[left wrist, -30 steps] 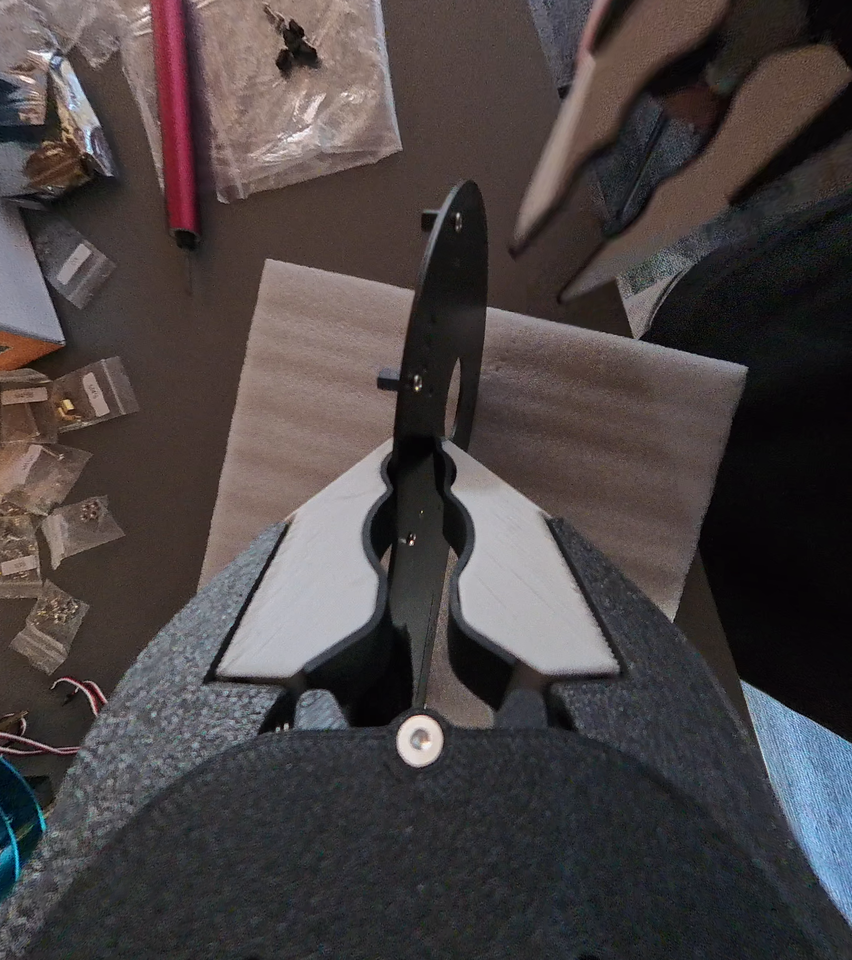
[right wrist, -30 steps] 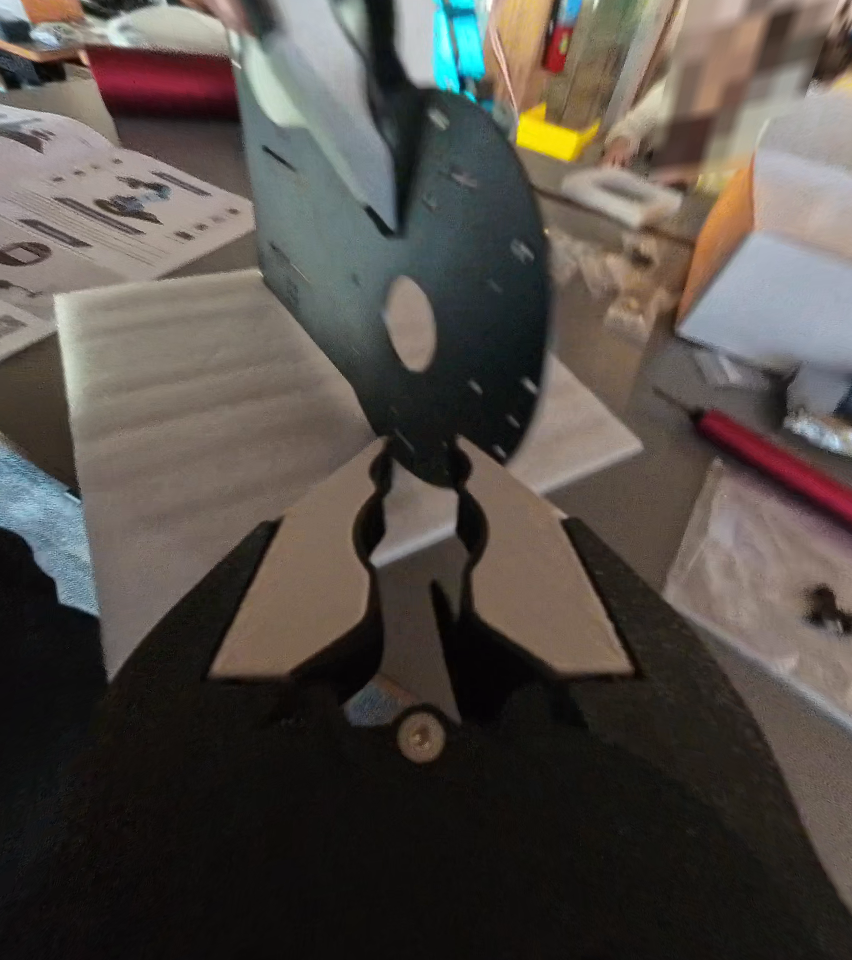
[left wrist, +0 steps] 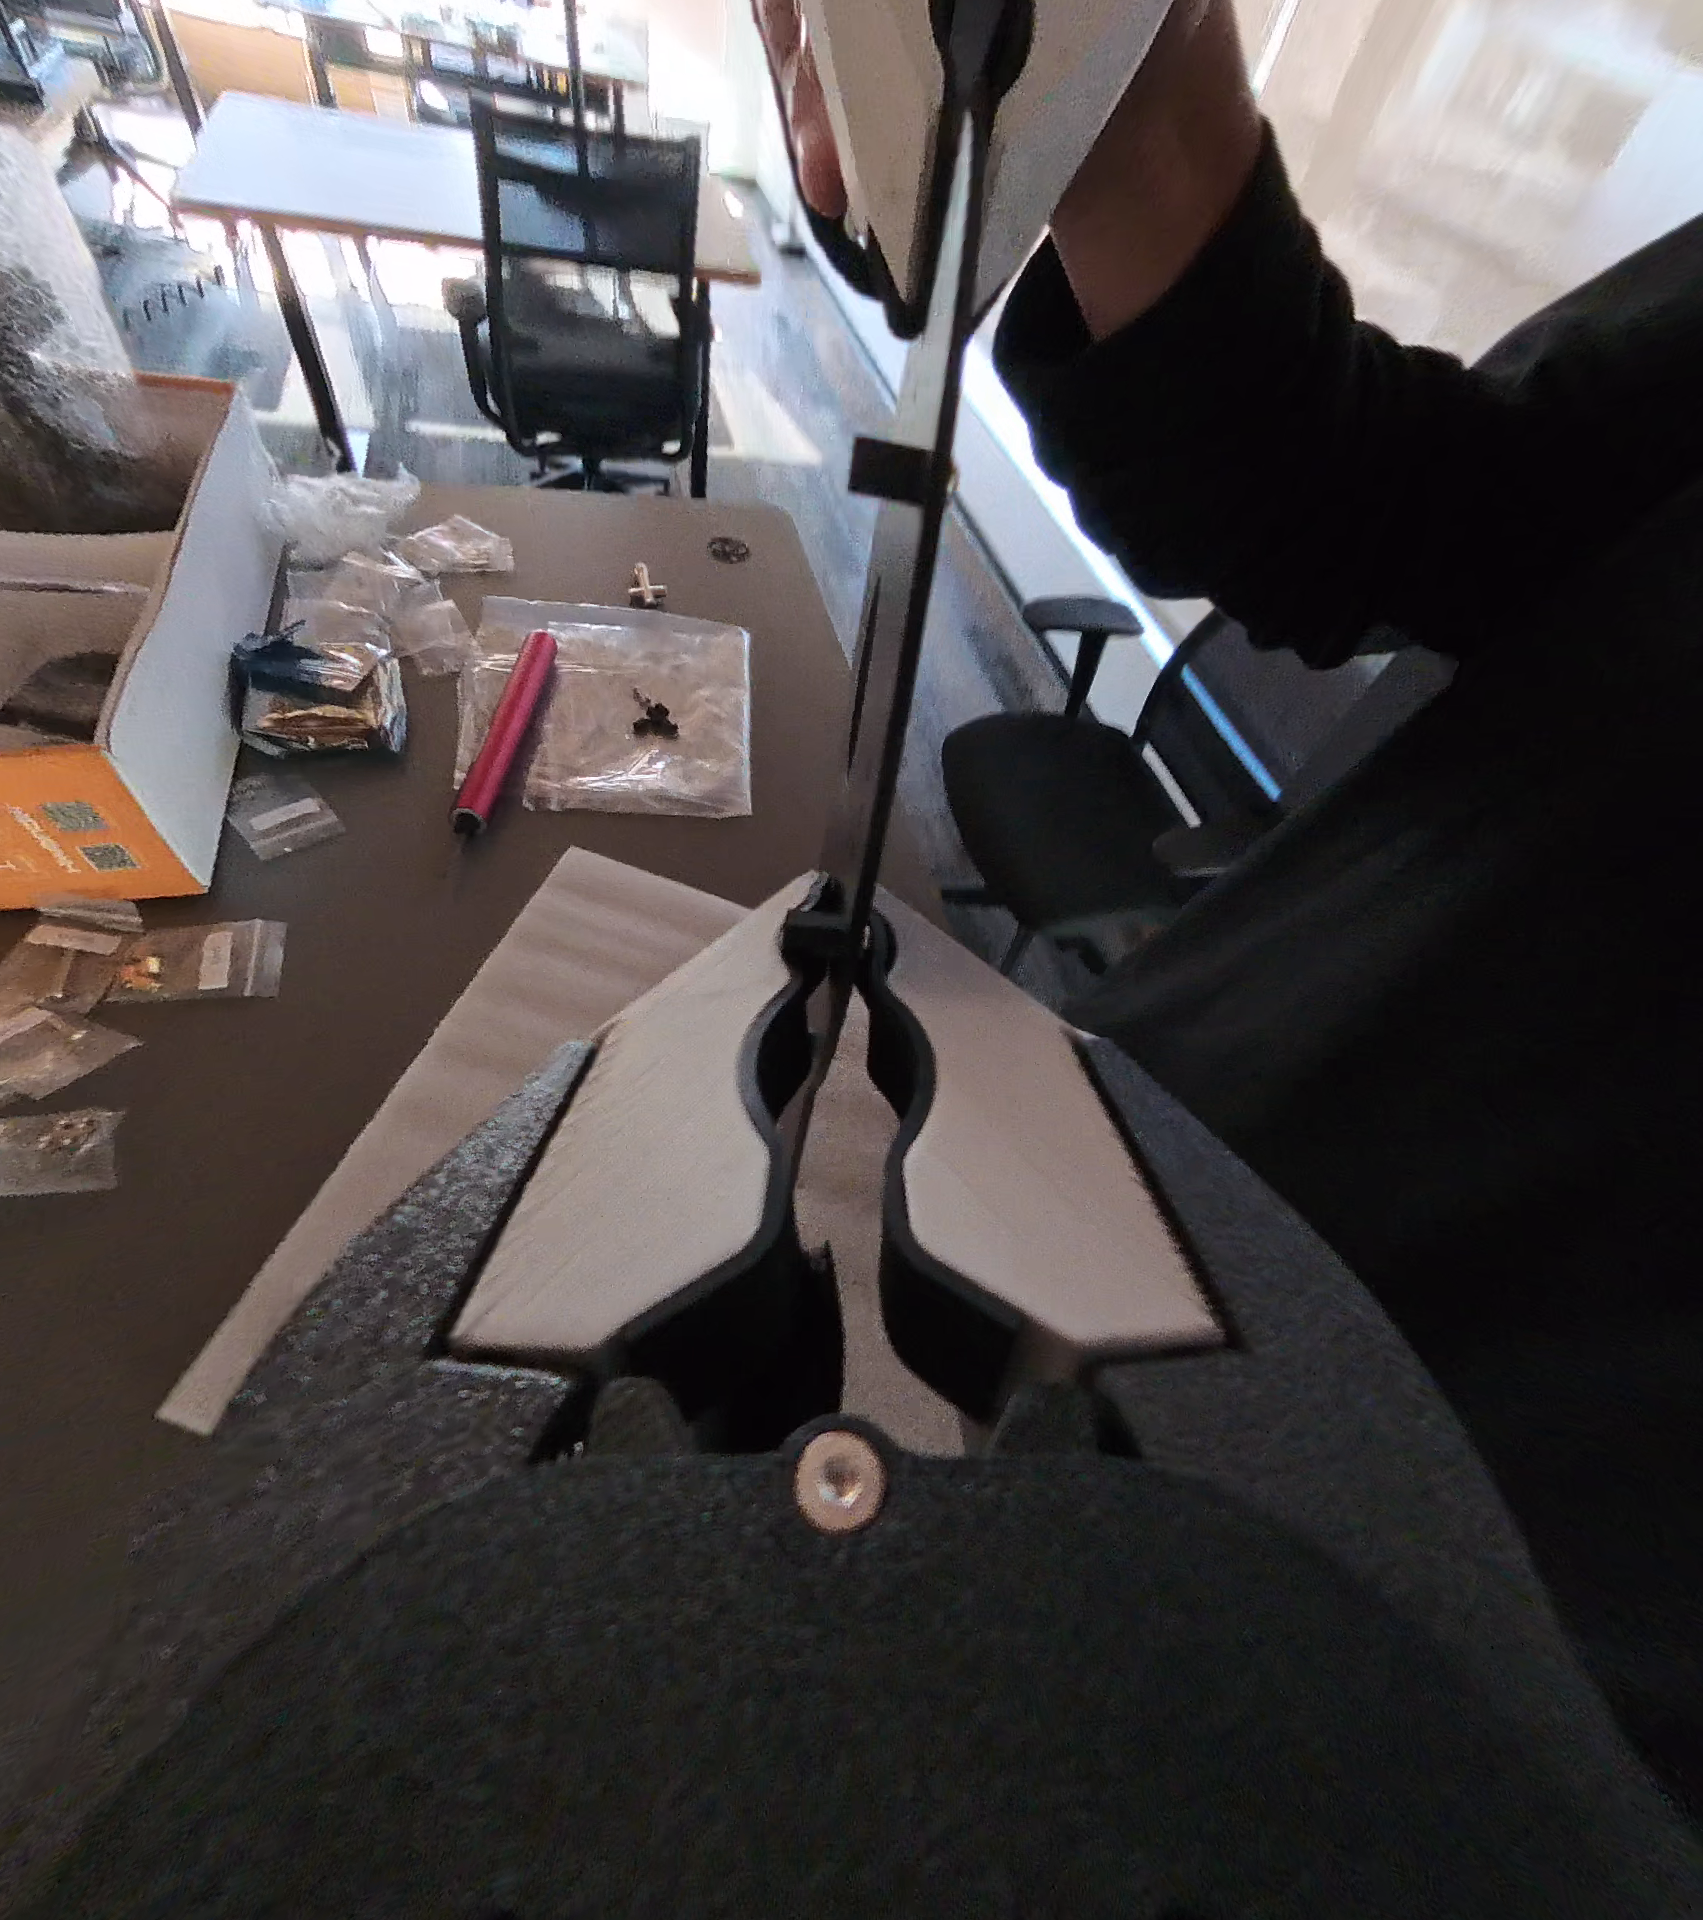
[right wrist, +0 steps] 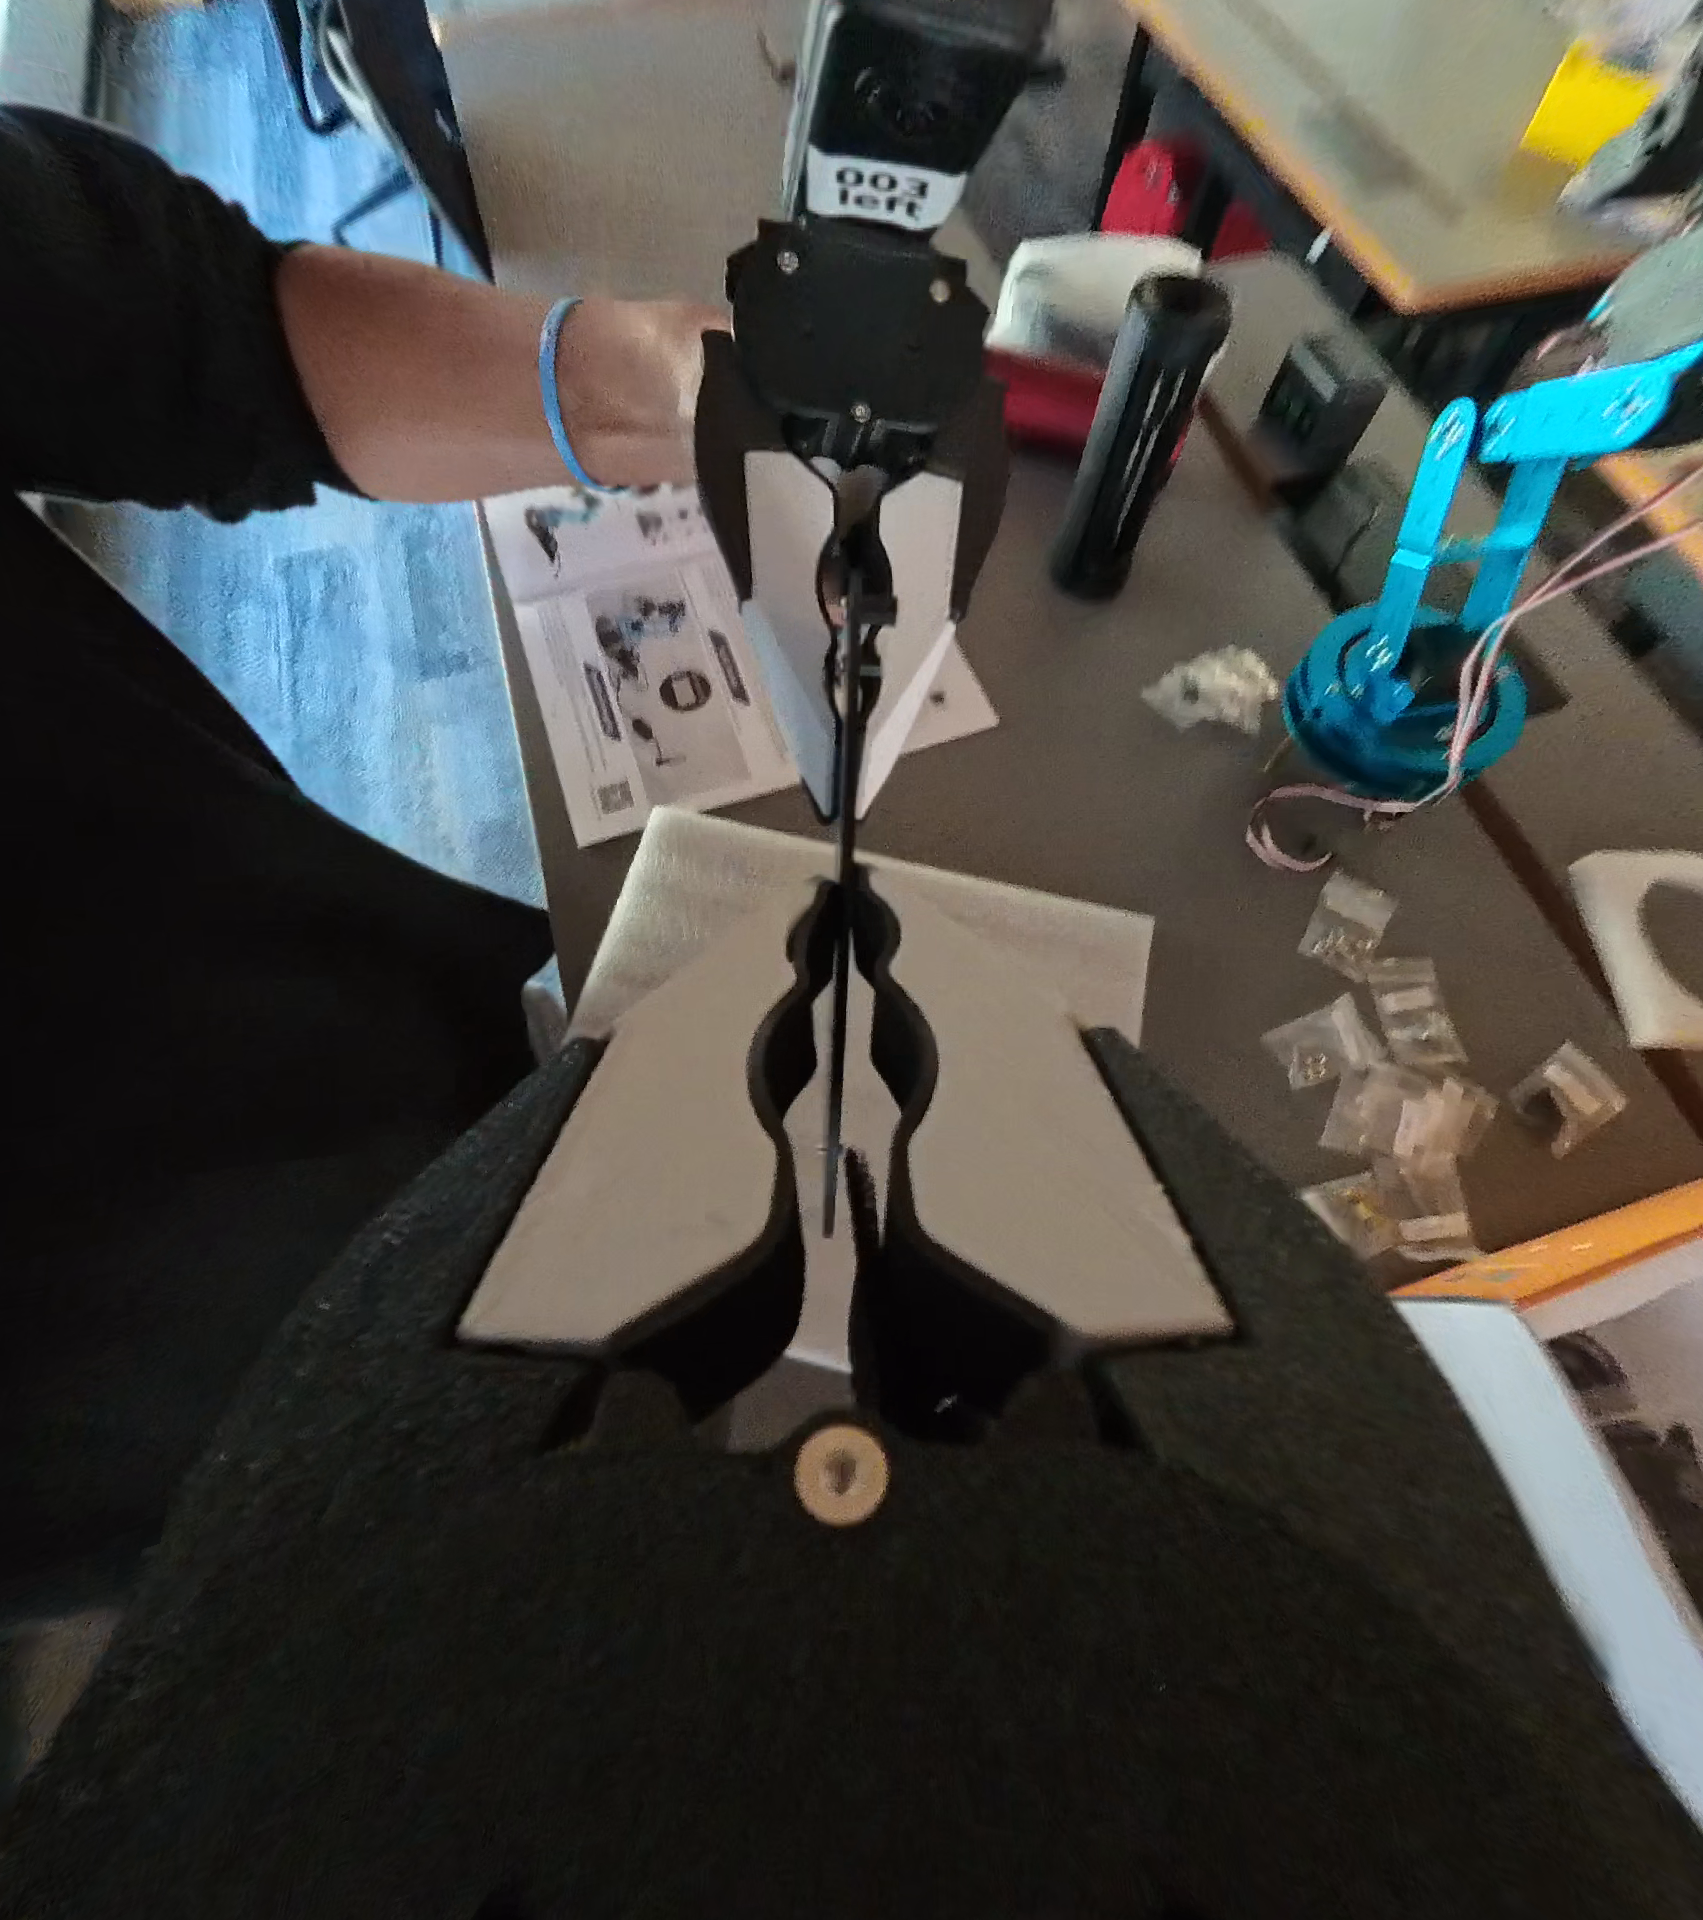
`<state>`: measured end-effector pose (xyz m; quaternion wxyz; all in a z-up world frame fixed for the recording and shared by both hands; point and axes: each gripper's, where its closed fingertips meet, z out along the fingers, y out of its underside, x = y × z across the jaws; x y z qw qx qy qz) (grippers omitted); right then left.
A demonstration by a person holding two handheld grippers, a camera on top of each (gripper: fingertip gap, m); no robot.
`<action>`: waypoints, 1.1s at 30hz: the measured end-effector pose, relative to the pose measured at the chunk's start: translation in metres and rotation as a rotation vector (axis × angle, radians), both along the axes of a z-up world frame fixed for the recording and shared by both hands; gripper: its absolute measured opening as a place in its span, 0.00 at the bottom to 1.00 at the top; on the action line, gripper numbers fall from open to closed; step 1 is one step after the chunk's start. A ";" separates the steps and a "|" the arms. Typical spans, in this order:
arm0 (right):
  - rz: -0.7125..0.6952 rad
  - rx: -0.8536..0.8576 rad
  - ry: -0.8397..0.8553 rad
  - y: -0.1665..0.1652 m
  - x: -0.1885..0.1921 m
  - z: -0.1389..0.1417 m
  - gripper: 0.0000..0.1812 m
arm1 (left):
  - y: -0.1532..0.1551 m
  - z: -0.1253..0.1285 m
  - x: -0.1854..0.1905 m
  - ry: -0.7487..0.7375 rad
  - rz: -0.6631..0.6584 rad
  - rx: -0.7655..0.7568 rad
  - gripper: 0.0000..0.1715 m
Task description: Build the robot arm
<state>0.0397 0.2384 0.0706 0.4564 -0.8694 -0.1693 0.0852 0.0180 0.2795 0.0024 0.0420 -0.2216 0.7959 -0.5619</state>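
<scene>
The thin black plate [left wrist: 914, 582] hangs edge-on in the air above the white foam sheet [left wrist: 556, 966], pinched at both ends. The left hand-held gripper [left wrist: 842, 935] has its fingers closed right down onto the plate's lower edge, and the right hand-held gripper [right wrist: 842, 894] is clamped on the opposite edge, so the two face each other with the plate stretched between them.

Only the left wrist view catches the red tube [left wrist: 506, 743] lying on a clear bag [left wrist: 660, 717], the orange and white box [left wrist: 47, 821] and an office chair [left wrist: 587, 312] past the far edge of the worktop [left wrist: 203, 1122]. Only the right wrist view shows the blue metal arm [right wrist: 1429, 582], a black cylinder [right wrist: 1133, 436], the printed sheets [right wrist: 639, 665] and a scatter of small parts bags [right wrist: 1387, 1049]. The foam sheet sits near the worktop's edge, with floor just beyond it.
</scene>
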 end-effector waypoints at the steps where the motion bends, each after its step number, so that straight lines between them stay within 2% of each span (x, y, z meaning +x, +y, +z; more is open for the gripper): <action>1: -0.004 -0.041 0.012 0.005 0.000 -0.007 0.00 | 0.003 -0.008 0.001 -0.003 0.001 -0.032 0.01; 5: -0.006 -0.136 -0.034 0.020 -0.002 -0.042 0.01 | 0.014 -0.043 -0.001 -0.017 -0.011 -0.106 0.01; 8: 0.056 -0.026 0.084 0.028 -0.020 -0.039 0.03 | 0.024 -0.045 -0.011 -0.052 -0.060 -0.156 0.01; 10: 0.036 -0.013 0.097 0.027 -0.020 -0.047 0.05 | 0.027 -0.047 -0.014 -0.072 -0.076 -0.147 0.00; 12: 0.025 0.022 0.118 0.029 -0.024 -0.050 0.03 | 0.026 -0.047 -0.015 -0.078 -0.086 -0.148 0.01; 16: -0.145 0.061 0.116 0.036 -0.011 -0.050 0.01 | 0.030 -0.046 -0.007 -0.007 -0.020 -0.187 0.03; 18: -0.162 0.069 0.123 0.035 -0.011 -0.050 0.00 | 0.036 -0.041 -0.007 0.025 0.029 -0.225 0.14; 22: -0.171 0.070 0.067 0.035 -0.015 -0.050 0.01 | 0.066 -0.027 -0.002 -0.042 0.294 -0.204 0.27; 24: -0.169 0.067 0.041 0.034 -0.018 -0.050 0.00 | 0.067 0.000 -0.012 -0.156 0.369 -0.215 0.26; 26: -0.170 0.061 0.023 0.034 -0.021 -0.050 0.00 | 0.063 0.027 -0.017 -0.264 0.429 -0.186 0.21; 27: -0.165 0.062 0.017 0.034 -0.022 -0.050 0.00 | 0.058 0.035 -0.019 -0.290 0.428 -0.157 0.21; 30: -0.167 0.072 0.024 0.035 -0.022 -0.049 0.01 | 0.041 0.041 -0.019 -0.268 0.386 -0.052 0.21; 33: -0.153 0.099 0.039 0.034 -0.021 -0.049 0.01 | 0.030 0.034 -0.012 -0.256 0.359 0.068 0.20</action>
